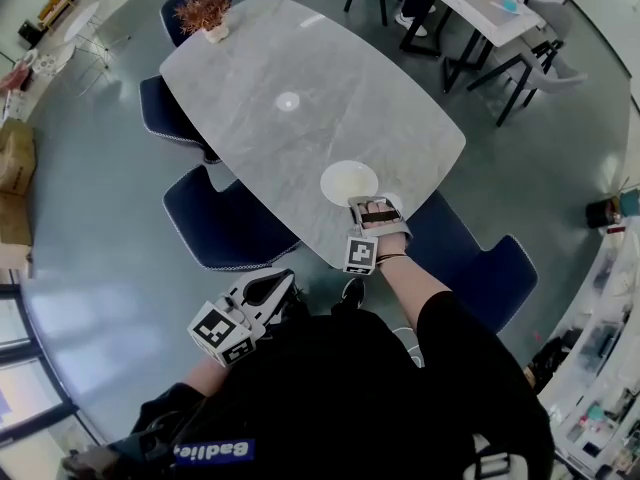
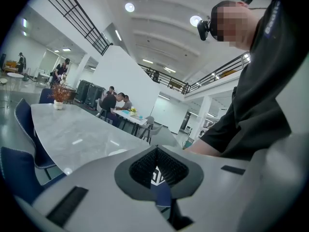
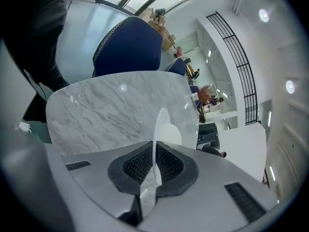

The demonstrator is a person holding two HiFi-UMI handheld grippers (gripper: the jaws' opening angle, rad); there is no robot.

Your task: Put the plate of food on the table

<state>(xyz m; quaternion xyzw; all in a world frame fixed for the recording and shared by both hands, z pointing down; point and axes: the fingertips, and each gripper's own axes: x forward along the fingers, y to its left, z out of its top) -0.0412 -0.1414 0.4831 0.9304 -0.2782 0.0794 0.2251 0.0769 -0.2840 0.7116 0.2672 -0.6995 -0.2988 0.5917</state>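
Right gripper view gives me what I need: the right gripper (image 3: 154,151) is pinching the rim of the round white plate (image 3: 164,125), which runs edge-on between the dark ribbed pads. In the head view the plate sits at the near edge of the oval grey marble-pattern table (image 1: 300,58), either on the top or just above it; I cannot tell which. I see no food on it, only bare white. To finish this step well, I judge I should level the wrist and let the plate's base settle flat. Then I would nudge it further in from the edge, spread the jaws and back straight out along the rim, so it neither tips nor skids. The left gripper (image 2: 157,151) hangs low beside the body, its jaws pressed together on nothing. Readable writing is scarce: white letters on the black garment (image 1: 215,452) look like "Badlie", and the marker cube (image 1: 360,254) carries only black-and-white squares.
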